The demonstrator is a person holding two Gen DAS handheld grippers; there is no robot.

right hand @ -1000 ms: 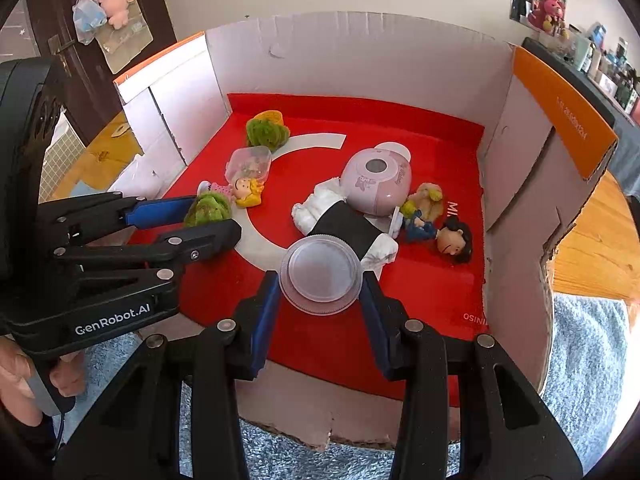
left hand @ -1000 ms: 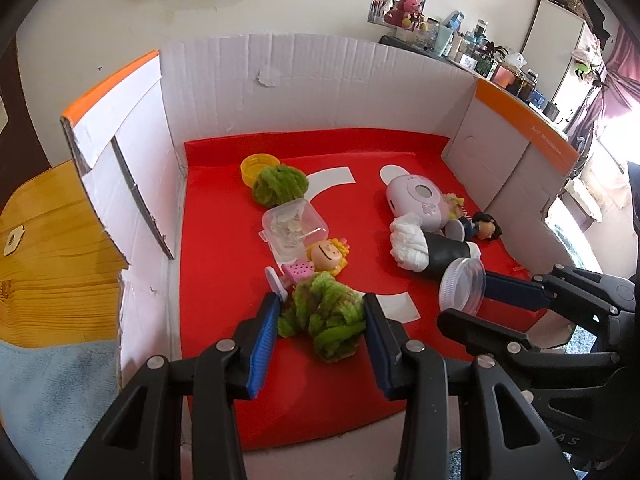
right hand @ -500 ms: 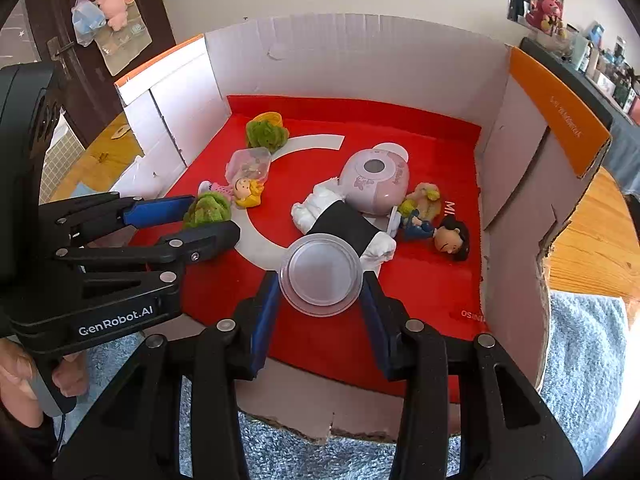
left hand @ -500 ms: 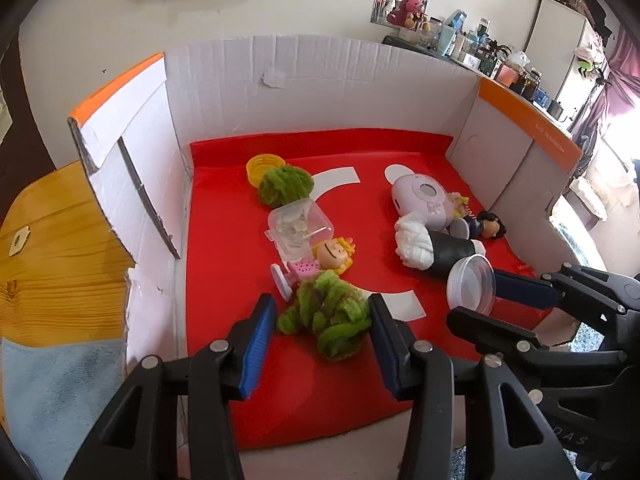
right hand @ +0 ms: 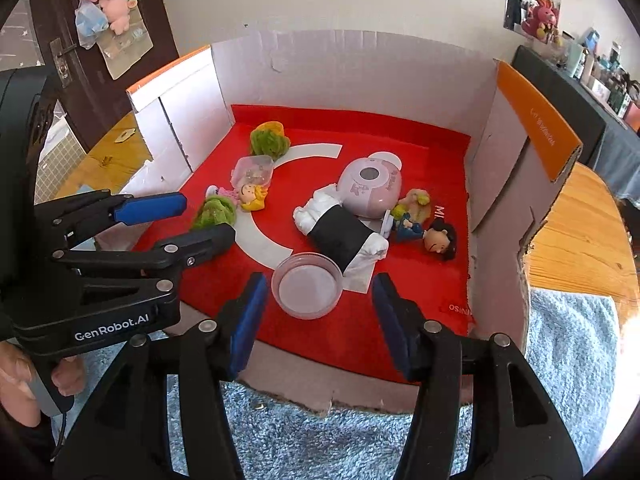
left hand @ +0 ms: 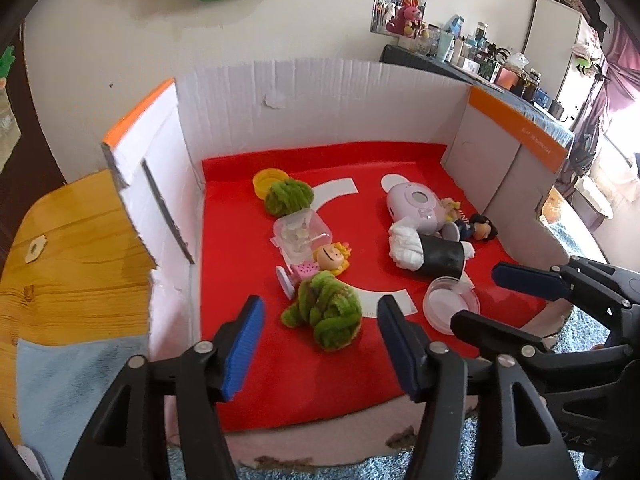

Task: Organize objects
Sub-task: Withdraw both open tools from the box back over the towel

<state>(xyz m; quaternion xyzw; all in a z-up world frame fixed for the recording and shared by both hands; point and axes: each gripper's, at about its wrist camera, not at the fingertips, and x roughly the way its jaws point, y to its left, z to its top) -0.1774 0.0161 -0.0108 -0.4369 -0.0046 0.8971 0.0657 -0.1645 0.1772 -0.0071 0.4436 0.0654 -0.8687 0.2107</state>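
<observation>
A cardboard box (left hand: pixel 328 96) with a red floor holds the toys. A green yarn ball (left hand: pixel 326 314) lies on the red floor near the front, also seen in the right wrist view (right hand: pixel 214 212). My left gripper (left hand: pixel 316 350) is open just in front of it, not touching. A clear round lid (right hand: pixel 307 290) lies flat on the floor near the front, also in the left wrist view (left hand: pixel 452 304). My right gripper (right hand: pixel 316 318) is open around its near side, empty.
Further in lie a second green yarn ball (left hand: pixel 288 196) by a yellow cap (left hand: pixel 266 182), a clear plastic case (left hand: pixel 302 236), a blonde doll (left hand: pixel 332 258), a pink toy (left hand: pixel 416 206), a black-and-white cloth roll (left hand: pixel 428 254) and a dark-haired doll (left hand: pixel 478 228). Box walls rise on three sides.
Both grippers opened and pulled back. The left let go of the green yarn ball; the right let go of the clear lid, which now lies on the red floor.
</observation>
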